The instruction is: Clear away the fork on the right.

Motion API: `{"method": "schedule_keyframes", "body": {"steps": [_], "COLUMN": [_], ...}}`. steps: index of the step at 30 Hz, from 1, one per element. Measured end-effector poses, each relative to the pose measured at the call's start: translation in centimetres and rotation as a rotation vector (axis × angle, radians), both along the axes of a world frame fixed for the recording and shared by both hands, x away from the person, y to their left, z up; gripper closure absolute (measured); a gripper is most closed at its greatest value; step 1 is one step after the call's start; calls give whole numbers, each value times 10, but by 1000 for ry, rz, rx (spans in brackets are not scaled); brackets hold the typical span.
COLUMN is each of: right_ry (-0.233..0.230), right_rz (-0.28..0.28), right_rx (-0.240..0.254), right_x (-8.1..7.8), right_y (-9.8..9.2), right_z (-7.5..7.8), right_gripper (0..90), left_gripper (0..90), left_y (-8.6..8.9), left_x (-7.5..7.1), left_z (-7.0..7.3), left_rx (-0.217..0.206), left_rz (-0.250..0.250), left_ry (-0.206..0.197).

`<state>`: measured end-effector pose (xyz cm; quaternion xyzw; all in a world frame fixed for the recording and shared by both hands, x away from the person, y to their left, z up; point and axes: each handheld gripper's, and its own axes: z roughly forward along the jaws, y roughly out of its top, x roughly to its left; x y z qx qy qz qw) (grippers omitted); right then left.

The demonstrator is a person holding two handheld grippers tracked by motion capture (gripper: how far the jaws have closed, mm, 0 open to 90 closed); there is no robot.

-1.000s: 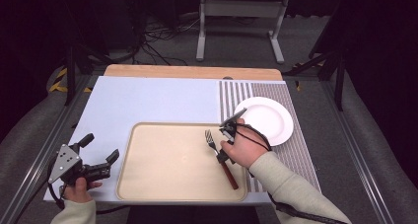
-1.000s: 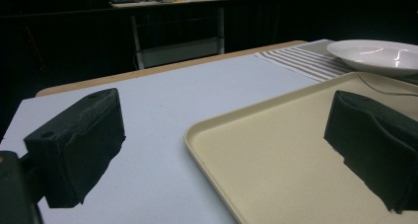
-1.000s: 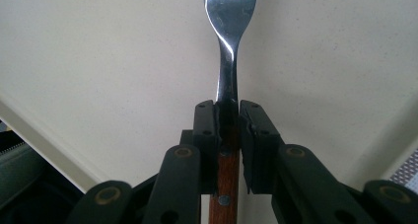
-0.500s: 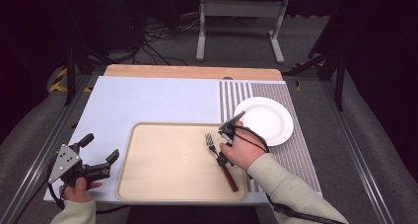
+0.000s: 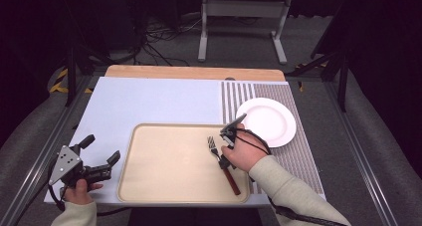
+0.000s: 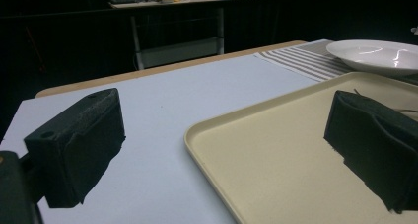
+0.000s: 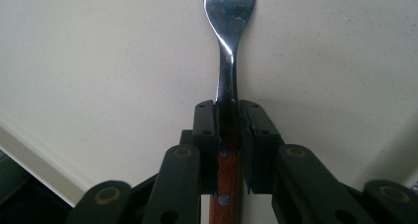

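Black jaws of the right gripper (image 7: 227, 116) are closed on the fork (image 7: 229, 61) where metal neck meets wooden handle; the fork lies on the beige tray (image 5: 164, 161). The left gripper (image 5: 99, 154) rests open, empty, beside the tray. Farther off sits the white plate (image 5: 266, 120).

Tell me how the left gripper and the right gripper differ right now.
The left gripper has its jaws wide apart with nothing between them, while the right gripper is clamped on the fork near where the metal neck meets the wooden handle. The left gripper sits off the tray, over the pale blue mat; the right gripper is over the tray. Both are black, two-jawed and hand-held.
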<state>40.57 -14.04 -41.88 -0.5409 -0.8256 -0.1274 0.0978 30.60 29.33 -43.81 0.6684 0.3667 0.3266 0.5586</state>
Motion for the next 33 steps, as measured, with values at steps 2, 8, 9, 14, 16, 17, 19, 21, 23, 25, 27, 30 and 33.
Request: {"method": "schedule_keyframes", "body": {"steps": [2, 8, 9, 14, 16, 17, 19, 21, 23, 25, 27, 30, 33], "right_ry": [3, 5, -1, -12, -23, -31, -49, -83, -139, -213, -272, -343, -393], "right_rz": [-5, 3, 3, 6, 12, 13, 20, 22, 43, 68, 118, 189, 245], "right_rx": [1, 10, 9, 10, 14, 16, 23, 21, 20, 29, 31, 51, 79], "right_x": [0, 0, 0, -1, -1, -1, -1, -2, -3, -4, -5, -5, -5], "right_y": [0, -2, -2, -3, -4, -4, -4, -3, -2, 0, 0, 1, 1], "right_z": [0, 0, 1, 3, 5, 6, 9, 12, 15, 17, 18, 19, 21], "right_gripper": [780, 739, 739, 731, 719, 710, 668, 628, 525, 423, 328, 223, 183], "left_gripper": [25, 25, 25, 25, 25, 25, 25, 25, 25, 25, 25, 26, 26], "left_y": [0, 0, 0, -1, 0, 0, 0, -1, -1, -1, -1, -1, -1], "left_x": [0, 0, 0, 0, 0, 0, 0, 0, 0, 0, 0, 0, 0], "left_z": [0, 0, 0, 0, 0, 0, 0, 0, 0, 0, 0, 0, 0], "left_rx": [-1, 1, 1, 3, 3, 3, 2, 3, 5, 5, 5, 7, 10], "left_rz": [0, -2, -2, -3, -3, -2, -2, -2, -1, -2, 0, -1, -2], "left_ry": [0, 1, 1, 0, 0, 0, 0, 0, 4, 5, 5, 6, 7]}}
